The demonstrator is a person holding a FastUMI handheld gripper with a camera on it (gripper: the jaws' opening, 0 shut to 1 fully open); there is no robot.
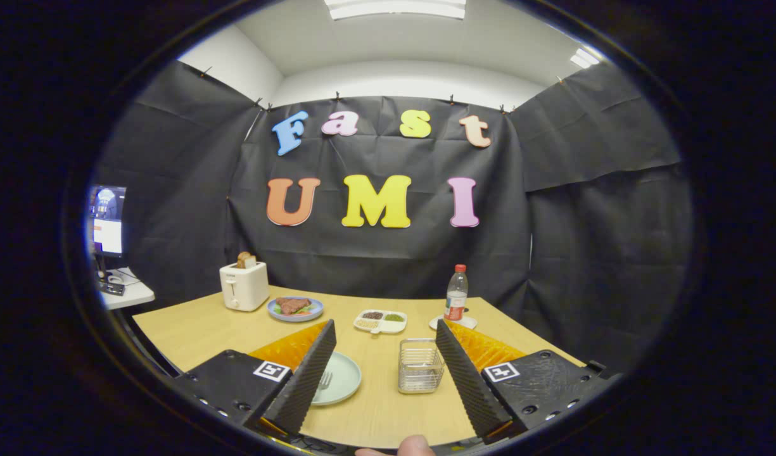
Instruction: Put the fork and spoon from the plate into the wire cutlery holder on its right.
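A pale green plate (pixel 342 379) lies on the wooden table just ahead of my left finger, which covers its left part. Fork tines (pixel 325 380) show on the plate beside that finger; the spoon is hidden. The wire cutlery holder (pixel 420 366) stands upright to the plate's right, close to my right finger, and looks empty. My gripper (pixel 381 370) is open above the table, its ribbed black fingers (pixel 302 380) spread wide with nothing between them. A fingertip of a person's hand (pixel 416 445) shows below the gripper.
Farther back stand a white toaster (pixel 244 285) with bread, a blue plate (pixel 295 308) of meat, a white divided dish (pixel 380 321) of condiments and a red-capped bottle (pixel 456 294) on a saucer. A side desk with a monitor (pixel 107 219) is off the table's left.
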